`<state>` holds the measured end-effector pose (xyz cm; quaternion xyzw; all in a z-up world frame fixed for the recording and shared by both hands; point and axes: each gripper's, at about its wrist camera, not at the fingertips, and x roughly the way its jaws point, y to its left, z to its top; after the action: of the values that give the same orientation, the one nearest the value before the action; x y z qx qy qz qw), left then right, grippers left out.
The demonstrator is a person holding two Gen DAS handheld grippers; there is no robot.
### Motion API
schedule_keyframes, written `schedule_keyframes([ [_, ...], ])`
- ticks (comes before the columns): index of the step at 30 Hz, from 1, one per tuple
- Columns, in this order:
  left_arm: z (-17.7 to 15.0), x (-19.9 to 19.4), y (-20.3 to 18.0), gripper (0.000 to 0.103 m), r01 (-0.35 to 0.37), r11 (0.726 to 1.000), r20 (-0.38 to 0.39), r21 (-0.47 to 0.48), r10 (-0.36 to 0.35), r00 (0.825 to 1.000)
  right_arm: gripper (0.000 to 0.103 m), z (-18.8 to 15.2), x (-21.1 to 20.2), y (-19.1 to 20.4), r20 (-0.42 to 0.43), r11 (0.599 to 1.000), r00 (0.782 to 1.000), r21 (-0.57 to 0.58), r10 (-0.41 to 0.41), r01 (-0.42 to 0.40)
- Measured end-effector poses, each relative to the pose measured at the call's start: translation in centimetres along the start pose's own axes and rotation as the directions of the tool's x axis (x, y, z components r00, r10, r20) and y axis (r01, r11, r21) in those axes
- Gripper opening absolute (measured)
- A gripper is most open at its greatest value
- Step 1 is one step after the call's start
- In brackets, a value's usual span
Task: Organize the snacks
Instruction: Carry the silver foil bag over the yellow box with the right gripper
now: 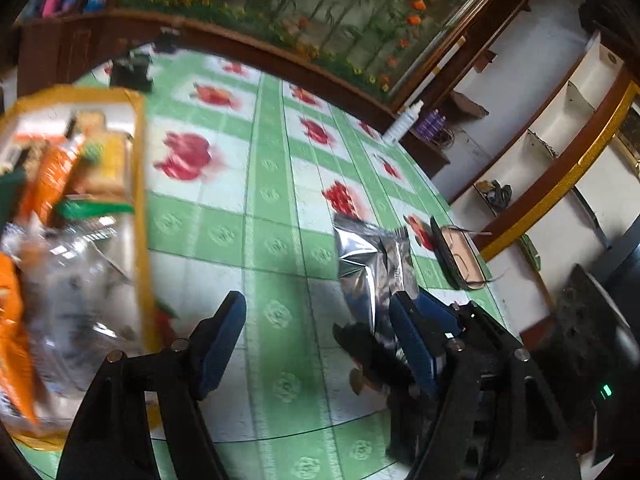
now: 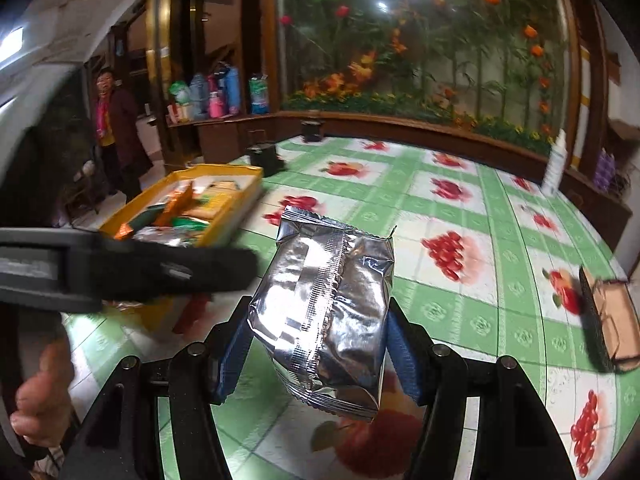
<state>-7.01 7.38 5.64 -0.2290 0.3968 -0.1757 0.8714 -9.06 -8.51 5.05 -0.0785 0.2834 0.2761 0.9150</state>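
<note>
Silver foil snack pouch (image 2: 324, 312) sits pinched between the right gripper (image 2: 316, 344) jaws, lifted clear of the tabletop (image 2: 460, 208), seam side facing the camera. Yellow tray (image 2: 240, 204) of snacks lies left of the pouch, beyond the left gripper (image 1: 316, 340). Best bet: keep the squeeze light so the foil doesn't crush, carry it over the tray rim, then release low. Left gripper jaws stand apart, nothing between them, near the tray's edge.

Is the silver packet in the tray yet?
Not yet. The silver packet is held off the table between the right gripper's fingers, outside the yellow tray.
</note>
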Motion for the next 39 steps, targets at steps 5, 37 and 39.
schedule_keyframes([
  [5, -0.4, 0.4, -0.8, 0.068, -0.001, 1.000, 0.006, 0.020, 0.000, 1.000, 0.067, -0.1, -0.2, 1.3, -0.008, 0.998, 0.999, -0.045, 0.033, -0.034],
  [37, -0.2, -6.2, 3.3, 0.050, -0.127, 0.992, 0.183, 0.009, 0.123, 0.975, 0.067, 3.3, 2.7, 7.6, -0.035, 0.983, 0.995, -0.161, 0.088, -0.093],
  [39, -0.2, -6.7, 4.2, 0.050, -0.136, 0.991, 0.193, -0.013, 0.136, 0.972, 0.067, 3.7, 3.4, 8.7, -0.043, 0.978, 0.994, -0.175, 0.104, -0.110],
])
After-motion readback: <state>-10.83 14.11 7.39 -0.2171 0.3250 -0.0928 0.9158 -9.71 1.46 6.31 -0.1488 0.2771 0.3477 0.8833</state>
